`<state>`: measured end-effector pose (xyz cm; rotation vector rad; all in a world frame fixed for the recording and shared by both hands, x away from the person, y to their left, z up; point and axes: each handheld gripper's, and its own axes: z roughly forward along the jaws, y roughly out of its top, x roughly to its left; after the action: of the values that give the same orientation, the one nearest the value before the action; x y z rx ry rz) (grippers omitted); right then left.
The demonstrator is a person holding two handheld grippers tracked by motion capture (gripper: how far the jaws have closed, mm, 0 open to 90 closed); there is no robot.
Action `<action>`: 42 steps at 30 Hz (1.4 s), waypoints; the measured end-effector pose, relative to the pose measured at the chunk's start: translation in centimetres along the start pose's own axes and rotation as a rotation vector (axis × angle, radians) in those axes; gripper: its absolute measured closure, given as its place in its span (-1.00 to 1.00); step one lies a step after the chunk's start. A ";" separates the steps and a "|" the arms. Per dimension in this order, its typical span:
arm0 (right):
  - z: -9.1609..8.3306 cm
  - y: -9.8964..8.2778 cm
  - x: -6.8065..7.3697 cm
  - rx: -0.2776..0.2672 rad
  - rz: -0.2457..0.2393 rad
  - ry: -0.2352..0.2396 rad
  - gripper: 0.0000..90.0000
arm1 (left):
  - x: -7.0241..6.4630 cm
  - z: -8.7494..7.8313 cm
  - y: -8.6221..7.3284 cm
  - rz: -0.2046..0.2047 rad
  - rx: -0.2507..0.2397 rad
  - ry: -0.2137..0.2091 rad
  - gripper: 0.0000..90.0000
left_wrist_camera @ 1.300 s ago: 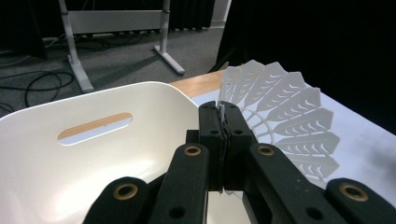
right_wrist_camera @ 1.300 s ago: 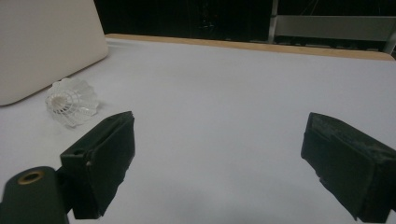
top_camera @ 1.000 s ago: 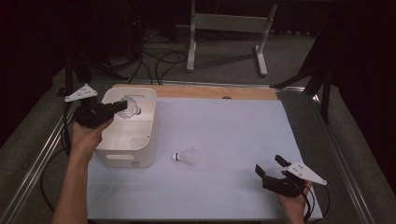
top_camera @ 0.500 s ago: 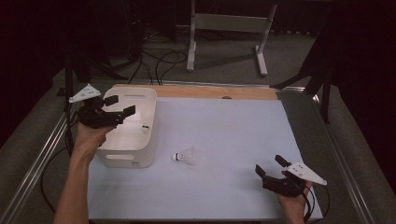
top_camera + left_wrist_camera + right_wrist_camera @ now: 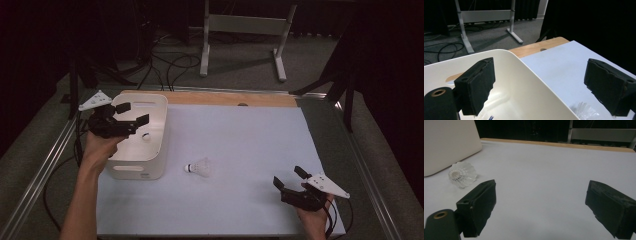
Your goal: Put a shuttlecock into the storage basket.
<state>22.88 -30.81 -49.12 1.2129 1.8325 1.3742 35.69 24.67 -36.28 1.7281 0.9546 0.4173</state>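
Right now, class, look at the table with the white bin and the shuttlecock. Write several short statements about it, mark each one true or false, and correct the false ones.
1. The left gripper is above the white bin with its jaws open. True.
2. A shuttlecock lies on the table outside the bin. True.
3. The right gripper is shut on that shuttlecock. False: it is open with nothing between its jaws, and the shuttlecock lies apart from it, over toward the bin.
4. The shuttlecock on the table stands upright on its cork. False: it lies on its side.
5. The bin stands at the right side of the table. False: it stands at the left, by the left gripper.
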 end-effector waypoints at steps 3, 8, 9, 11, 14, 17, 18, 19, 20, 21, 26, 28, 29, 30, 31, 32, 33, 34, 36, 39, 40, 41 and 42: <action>0.0 0.0 0.0 -0.001 0.001 0.002 -0.78 | -0.2 0.2 0.0 0.007 0.006 -0.003 -0.78; 0.0 0.0 0.0 0.000 0.001 0.001 -0.78 | -0.7 0.5 0.0 0.017 0.006 -0.006 -0.78; 0.0 0.0 0.0 -0.001 0.002 0.001 -0.78 | -0.7 0.5 0.0 0.018 0.006 -0.007 -0.78; 0.0 0.0 0.0 0.000 0.001 0.001 -0.78 | -0.8 0.6 0.0 0.020 0.006 -0.005 -0.78; 0.0 0.0 0.0 0.000 0.002 0.001 -0.78 | -1.0 0.7 0.0 0.025 0.004 -0.009 -0.78; 0.0 0.0 0.0 -0.001 0.002 0.002 -0.78 | -1.3 0.9 0.1 0.029 0.004 -0.010 -0.78; 0.0 0.0 0.0 -0.002 0.004 0.003 -0.78 | -1.3 0.9 0.1 0.030 0.003 -0.010 -0.78; 0.0 0.0 0.0 -0.002 0.004 0.003 -0.78 | -1.4 1.0 0.1 0.032 0.002 -0.011 -0.78; 0.0 0.0 0.0 -0.002 0.003 0.003 -0.78 | -1.4 1.0 0.1 0.033 0.002 -0.012 -0.78; 0.0 0.0 0.0 -0.001 0.002 0.003 -0.78 | -1.5 1.0 0.1 0.034 0.003 -0.013 -0.78; 0.0 0.0 0.0 -0.002 0.005 0.001 -0.78 | -1.7 1.3 0.2 0.039 0.007 -0.003 -0.78; 0.0 0.0 0.0 -0.002 0.002 0.000 -0.78 | -1.9 1.4 0.2 0.043 0.010 -0.005 -0.78; 0.0 0.0 0.0 -0.001 0.001 -0.001 -0.78 | -2.0 1.5 0.3 0.047 0.011 -0.004 -0.79; 0.0 0.0 0.0 -0.002 0.001 -0.001 -0.78 | -2.0 1.5 0.3 0.048 0.010 -0.004 -0.79; 0.0 0.0 0.0 -0.001 0.002 -0.001 -0.78 | -2.1 1.6 0.3 0.047 0.008 -0.007 -0.79; 0.0 0.0 0.0 -0.003 0.002 0.000 -0.78 | -2.2 1.7 0.4 0.048 0.010 -0.004 -0.79; 0.0 0.0 0.0 -0.003 0.002 0.000 -0.78 | -2.2 1.7 0.4 0.048 0.010 -0.004 -0.79; 0.0 0.0 0.0 -0.002 0.002 0.000 -0.78 | -2.2 1.7 0.4 0.048 0.010 -0.004 -0.79; 0.0 0.0 0.0 -0.002 0.002 0.000 -0.78 | -2.5 1.9 0.4 0.055 0.011 -0.007 -0.79; 0.0 0.0 0.0 -0.001 0.002 -0.002 -0.78 | -2.7 2.1 0.5 0.056 0.011 -0.010 -0.79; 0.0 0.0 0.0 -0.003 0.005 -0.001 -0.78 | -2.9 2.2 0.5 0.057 0.011 -0.014 -0.79; 0.0 0.0 0.0 -0.003 0.002 0.000 -0.78 | -3.0 2.2 0.5 0.057 0.011 -0.016 -0.79; -0.1 0.0 0.0 -0.002 0.002 0.001 -0.78 | -3.1 2.3 0.6 0.059 0.010 -0.019 -0.79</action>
<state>22.84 -30.83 -49.07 1.2133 1.8306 1.3783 35.55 20.74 -36.08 1.7691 0.8952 0.4339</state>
